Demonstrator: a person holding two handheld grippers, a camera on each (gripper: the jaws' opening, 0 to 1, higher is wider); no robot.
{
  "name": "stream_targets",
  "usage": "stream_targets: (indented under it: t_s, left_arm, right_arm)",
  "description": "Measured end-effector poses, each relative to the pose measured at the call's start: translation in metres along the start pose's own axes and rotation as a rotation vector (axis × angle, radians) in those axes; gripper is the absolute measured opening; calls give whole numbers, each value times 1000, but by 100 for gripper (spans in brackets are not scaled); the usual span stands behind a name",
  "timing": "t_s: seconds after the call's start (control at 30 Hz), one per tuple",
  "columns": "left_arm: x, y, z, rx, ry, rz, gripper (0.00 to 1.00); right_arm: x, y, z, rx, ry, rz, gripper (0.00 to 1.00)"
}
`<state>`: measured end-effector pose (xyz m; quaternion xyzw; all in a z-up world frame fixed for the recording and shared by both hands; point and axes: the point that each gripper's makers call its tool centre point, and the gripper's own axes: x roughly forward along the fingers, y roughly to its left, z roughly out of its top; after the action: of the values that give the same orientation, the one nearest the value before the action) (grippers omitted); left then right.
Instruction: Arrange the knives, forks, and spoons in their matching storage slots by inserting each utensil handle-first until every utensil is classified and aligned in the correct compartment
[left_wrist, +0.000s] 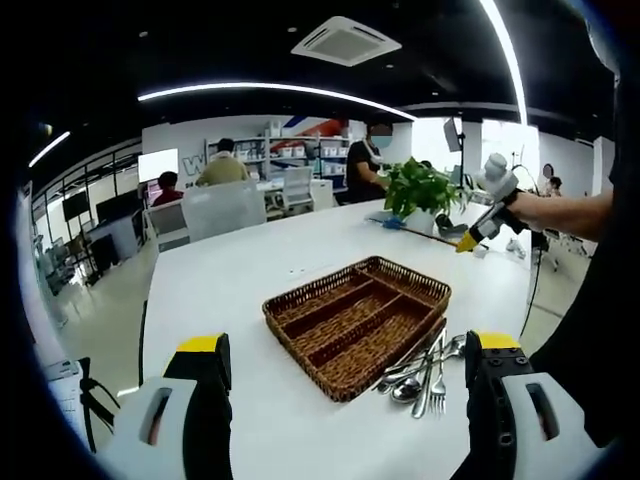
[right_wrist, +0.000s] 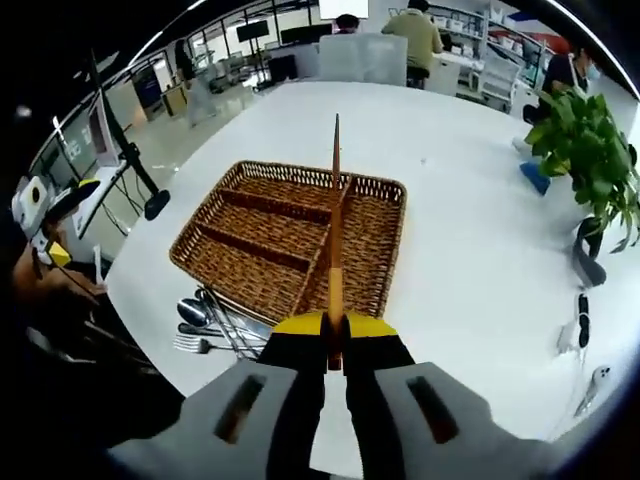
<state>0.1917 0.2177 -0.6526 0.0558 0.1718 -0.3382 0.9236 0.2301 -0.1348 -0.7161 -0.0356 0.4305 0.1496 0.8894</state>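
Observation:
A brown wicker tray (left_wrist: 355, 318) with long compartments lies empty on the white table (left_wrist: 240, 290). Beside its near corner lies a pile of silver spoons and forks (left_wrist: 425, 372). My left gripper (left_wrist: 348, 350) is low over the table's edge, open, with nothing between its jaws. My right gripper (left_wrist: 468, 240) is held up in the air, off to the right of the tray. In the right gripper view, that right gripper (right_wrist: 335, 325) is shut on a slim brownish knife (right_wrist: 335, 220), seen edge-on, pointing out over the tray (right_wrist: 250, 215). The utensil pile (right_wrist: 210, 325) lies left of it.
A potted plant (right_wrist: 590, 150) and a blue object (right_wrist: 535, 177) stand on the table's far side, with small white items (right_wrist: 575, 335) near the edge. My left gripper (right_wrist: 68, 222) shows at the left border. People sit at desks (left_wrist: 225, 165) behind.

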Motion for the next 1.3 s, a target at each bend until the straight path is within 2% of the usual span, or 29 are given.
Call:
stream_targets:
  t_s: [0.13,0.7,1.3]
  left_arm:
    - [-1,2,-2,18,17,4,100]
    - [-3,10,3,22,2,22,100]
    - [-7,18,-2,8,-5,48,100]
  right_arm:
    - [-1,-5,4,29,-6,-10,3]
    - [3,-12,25,47,-42,-35,3]
    - [23,-12,23,75,-24,-35,3]
